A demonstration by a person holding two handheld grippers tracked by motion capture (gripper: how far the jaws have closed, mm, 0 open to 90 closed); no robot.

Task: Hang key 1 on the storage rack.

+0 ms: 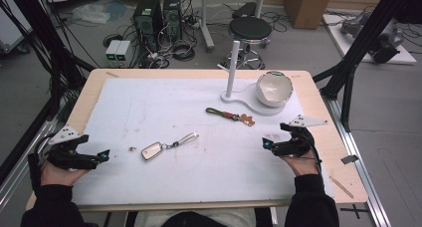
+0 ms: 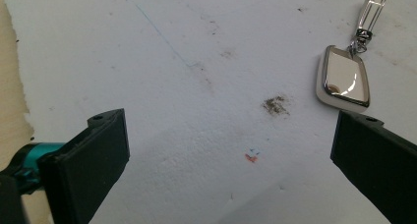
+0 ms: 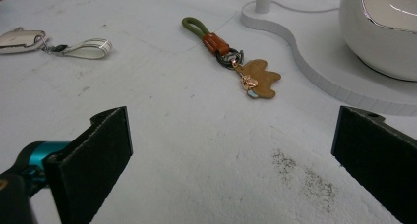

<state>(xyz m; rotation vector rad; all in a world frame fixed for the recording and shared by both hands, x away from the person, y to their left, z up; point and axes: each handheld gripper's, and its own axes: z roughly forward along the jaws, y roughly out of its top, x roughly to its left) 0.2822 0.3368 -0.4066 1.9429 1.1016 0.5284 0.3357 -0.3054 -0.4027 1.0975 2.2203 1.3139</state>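
A silver keychain [image 1: 160, 148] with a flat metal tag and a clear loop lies on the white mat, left of centre; the left gripper view has the keychain [image 2: 344, 79] ahead at the upper right. A green-looped keychain [image 1: 230, 115] with a brown leather charm lies nearer the middle; in the right gripper view this keychain [image 3: 231, 57] lies ahead. My left gripper [image 1: 102, 156] rests at the mat's left edge, open and empty [image 2: 231, 150]. My right gripper [image 1: 267, 144] sits at the right side, open and empty [image 3: 231, 150].
A white stand [image 1: 249, 101] with an upright post [image 1: 232, 67] and a white bowl [image 1: 273, 87] sits at the back right of the mat. The bowl [image 3: 383, 27] is close ahead on the right in the right gripper view. The wooden table edge [image 1: 318, 112] borders the mat.
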